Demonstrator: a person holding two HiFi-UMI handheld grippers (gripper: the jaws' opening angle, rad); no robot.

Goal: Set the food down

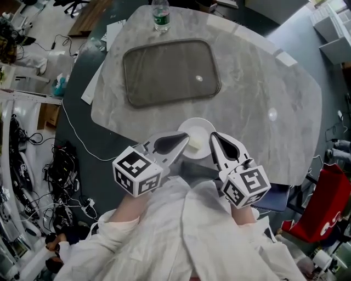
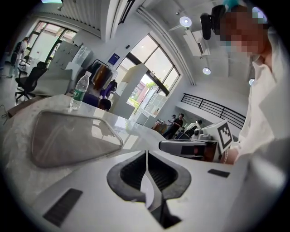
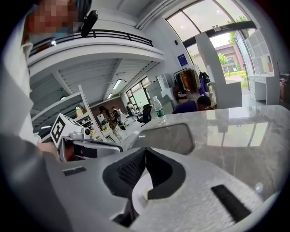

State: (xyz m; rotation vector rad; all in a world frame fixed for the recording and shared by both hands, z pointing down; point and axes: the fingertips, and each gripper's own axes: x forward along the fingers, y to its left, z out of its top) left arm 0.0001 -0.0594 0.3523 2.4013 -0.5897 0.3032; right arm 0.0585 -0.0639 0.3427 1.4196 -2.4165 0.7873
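Here the left gripper and the right gripper are each clamped shut on opposite rims of a white plate. The plate is at lower centre of the head view, over the marble table's near edge. A pale piece of food, possibly bread, sits on it. A grey tray lies at upper centre.

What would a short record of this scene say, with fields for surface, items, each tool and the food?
surface: marble table
items: grey tray, water bottle beyond it
left tool: shut on white plate rim
right tool: shut on the opposite rim
food: pale food piece on the plate, beside the left tool
plate position: table's near edge, short of the tray
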